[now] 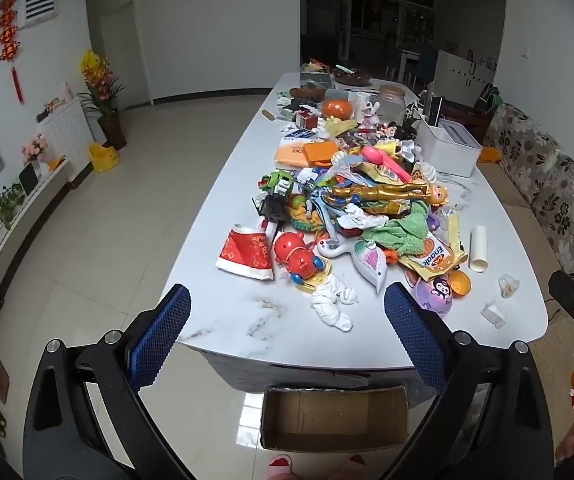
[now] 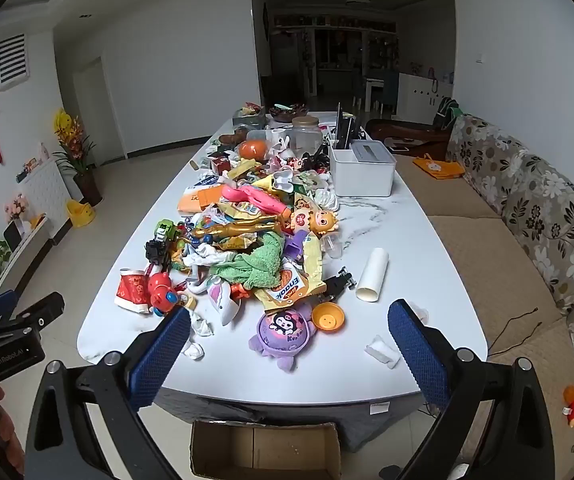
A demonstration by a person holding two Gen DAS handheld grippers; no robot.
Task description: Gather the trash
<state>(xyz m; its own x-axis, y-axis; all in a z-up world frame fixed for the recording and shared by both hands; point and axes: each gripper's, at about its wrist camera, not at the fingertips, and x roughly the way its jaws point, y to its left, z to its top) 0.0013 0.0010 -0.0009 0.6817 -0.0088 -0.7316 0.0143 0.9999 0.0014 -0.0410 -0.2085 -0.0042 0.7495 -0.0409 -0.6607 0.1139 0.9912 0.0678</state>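
A white marble table [image 1: 223,320] [image 2: 427,280] holds a heap of toys mixed with trash. Crumpled white tissues [image 1: 333,300] [image 2: 199,330] lie at the near edge, a snack wrapper [image 1: 433,258] [image 2: 289,284] and a white paper tube [image 1: 479,248] [image 2: 374,274] further right, and small plastic scraps [image 1: 493,314] [image 2: 383,350] near the front right. An open cardboard box [image 1: 333,416] [image 2: 265,450] sits on the floor below the table's front edge. My left gripper [image 1: 287,328] and right gripper [image 2: 289,354] are both open and empty, held in front of the table above the box.
A white bin [image 1: 449,148] [image 2: 363,172] stands at the table's back right. Toys include a gold figure [image 1: 383,192], a red toy [image 1: 297,256] and a purple plush [image 2: 283,334]. A floral sofa [image 2: 527,220] runs along the right. Tiled floor lies left.
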